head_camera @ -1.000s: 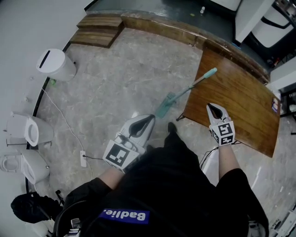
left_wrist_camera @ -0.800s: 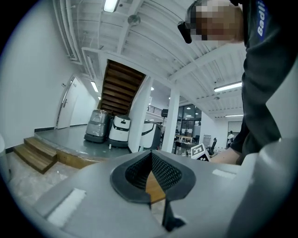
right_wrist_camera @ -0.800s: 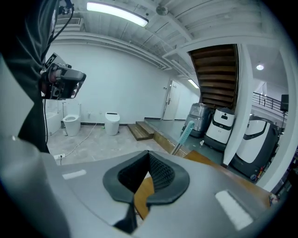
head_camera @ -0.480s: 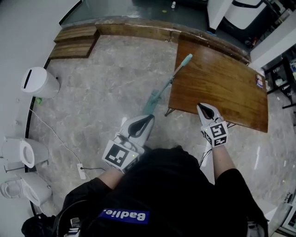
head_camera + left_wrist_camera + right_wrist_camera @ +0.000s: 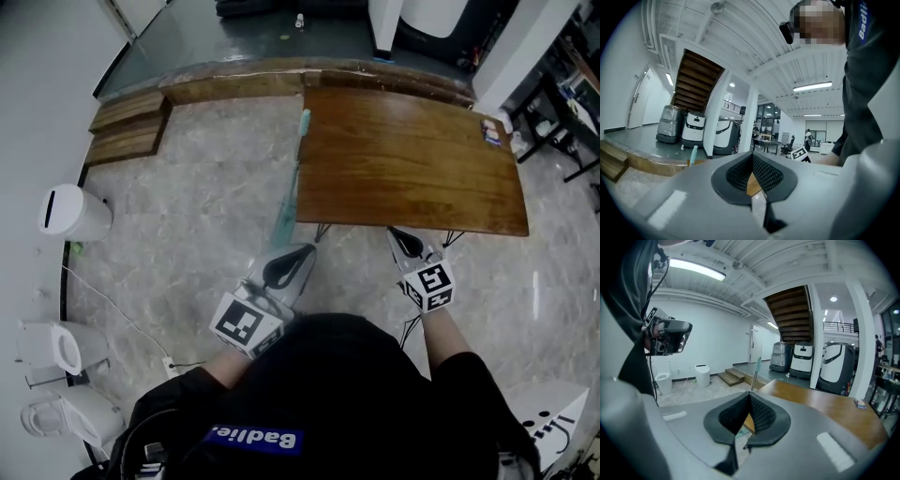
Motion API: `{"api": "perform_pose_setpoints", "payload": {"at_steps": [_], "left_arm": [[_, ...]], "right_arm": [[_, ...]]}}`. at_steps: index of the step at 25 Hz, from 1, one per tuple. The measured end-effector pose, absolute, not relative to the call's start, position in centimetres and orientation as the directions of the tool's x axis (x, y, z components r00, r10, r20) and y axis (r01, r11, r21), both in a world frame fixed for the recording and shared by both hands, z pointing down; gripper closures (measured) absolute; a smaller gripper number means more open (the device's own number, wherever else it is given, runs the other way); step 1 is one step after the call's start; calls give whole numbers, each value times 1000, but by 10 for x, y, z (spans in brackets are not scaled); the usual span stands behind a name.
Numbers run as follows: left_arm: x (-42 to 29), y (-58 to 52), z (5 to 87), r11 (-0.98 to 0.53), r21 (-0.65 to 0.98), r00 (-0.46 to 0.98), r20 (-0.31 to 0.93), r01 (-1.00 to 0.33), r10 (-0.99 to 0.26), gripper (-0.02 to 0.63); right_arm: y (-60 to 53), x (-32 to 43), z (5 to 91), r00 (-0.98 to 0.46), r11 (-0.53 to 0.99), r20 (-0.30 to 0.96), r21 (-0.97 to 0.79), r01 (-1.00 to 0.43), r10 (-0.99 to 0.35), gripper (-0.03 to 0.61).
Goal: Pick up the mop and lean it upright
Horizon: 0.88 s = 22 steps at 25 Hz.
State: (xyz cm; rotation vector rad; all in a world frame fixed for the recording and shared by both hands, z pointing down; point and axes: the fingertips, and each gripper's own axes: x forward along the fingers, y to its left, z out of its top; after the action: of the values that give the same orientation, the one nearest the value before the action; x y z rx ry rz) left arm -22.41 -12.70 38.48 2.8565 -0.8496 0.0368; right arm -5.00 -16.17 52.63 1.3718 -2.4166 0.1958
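Leaning on the brown wooden tabletop point(image 5: 412, 159), long teal mop point(image 5: 284, 214), left tool point(image 5: 302, 251) and right tool point(image 5: 394, 232) both closed, holding nothing.

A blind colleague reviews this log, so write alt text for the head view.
Seen from above, a person in black holds the left tongs and right tongs, both shut and empty, near a teal-handled mop that rests against the left edge of a wooden table on a marble floor. A white bin stands at far left.
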Motion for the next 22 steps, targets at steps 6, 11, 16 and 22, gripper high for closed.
{"api": "perform_pose_setpoints", "payload": {"at_steps": [6,11,16,22], "left_arm": [[-160,-92,388,-840,138,851,114,-525,-513,594],[-128,-75,388,-840,126,846,164,-528,-508,594],[-121,-70,388,-839,109,840,182,-533,-510,594],[-129,-68,390,-868,84,868,141,-490,-476,594]], "right_arm": [[-118,1,519,-454,469,344,-43,-882,-822,578],[-104,1,489,-497,506,277,-46,-861,-822,578],[-94,9,481,-493,493,250,-69,-867,-833,578],[-81,-1,476,-435,432,263,-71,-899,-861,577]]}}
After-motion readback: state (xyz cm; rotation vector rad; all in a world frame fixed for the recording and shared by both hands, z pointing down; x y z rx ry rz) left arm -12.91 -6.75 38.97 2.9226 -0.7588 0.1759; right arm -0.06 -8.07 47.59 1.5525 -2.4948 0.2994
